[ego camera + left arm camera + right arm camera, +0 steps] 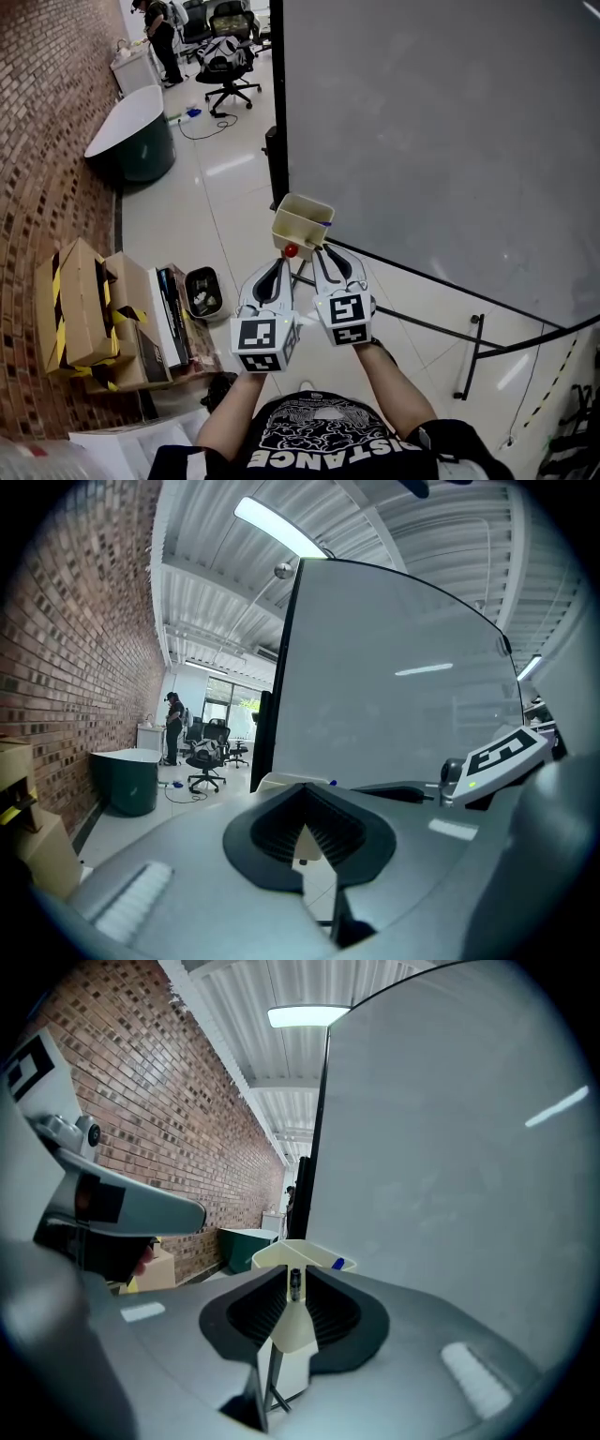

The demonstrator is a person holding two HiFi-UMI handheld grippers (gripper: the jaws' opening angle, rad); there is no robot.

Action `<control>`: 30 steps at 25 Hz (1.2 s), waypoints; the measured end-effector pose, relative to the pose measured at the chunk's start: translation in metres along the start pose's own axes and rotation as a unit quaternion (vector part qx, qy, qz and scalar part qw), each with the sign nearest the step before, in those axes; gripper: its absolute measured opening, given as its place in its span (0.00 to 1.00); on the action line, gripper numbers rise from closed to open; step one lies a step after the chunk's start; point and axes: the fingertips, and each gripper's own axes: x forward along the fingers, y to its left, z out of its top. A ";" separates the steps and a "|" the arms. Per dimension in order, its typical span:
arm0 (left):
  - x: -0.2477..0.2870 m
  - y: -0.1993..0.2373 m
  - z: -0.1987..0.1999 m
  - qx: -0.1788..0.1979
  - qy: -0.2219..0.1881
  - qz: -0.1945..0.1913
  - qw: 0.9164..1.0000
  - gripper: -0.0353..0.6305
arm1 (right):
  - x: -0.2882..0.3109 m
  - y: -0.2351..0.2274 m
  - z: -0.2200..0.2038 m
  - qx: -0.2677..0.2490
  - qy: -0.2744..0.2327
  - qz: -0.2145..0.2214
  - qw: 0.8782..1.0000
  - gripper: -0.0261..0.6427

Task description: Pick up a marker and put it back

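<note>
A cream marker tray (298,225) hangs at the lower left corner of the whiteboard (441,131), and a blue marker end (327,222) pokes out of it. Both grippers sit side by side just below the tray. My right gripper (319,251) is shut on a thin dark marker (295,1284), held upright at the jaw tips in front of the tray (298,1252). In the head view a red end (291,250) shows there. My left gripper (279,264) is shut with nothing in its jaws; the tray (281,782) lies just past them.
The whiteboard's black stand legs (469,356) spread over the tiled floor on the right. Cardboard boxes (84,309) and a small bin (202,292) line the brick wall at left. Farther back are a dark green round table (131,141), an office chair (225,66) and a person (164,37).
</note>
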 end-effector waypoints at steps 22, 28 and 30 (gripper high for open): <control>-0.083 -0.091 0.001 0.005 -0.015 0.015 1.000 0.06 | -0.147 0.011 0.044 0.007 -0.066 0.030 0.997 0.04; -0.109 -0.121 -0.006 0.009 -0.020 0.012 1.000 0.06 | -0.189 0.016 0.043 0.012 -0.074 0.038 0.996 0.04; -0.118 -0.129 -0.006 0.013 -0.025 0.013 1.000 0.06 | -0.201 0.019 0.041 0.015 -0.075 0.043 0.996 0.04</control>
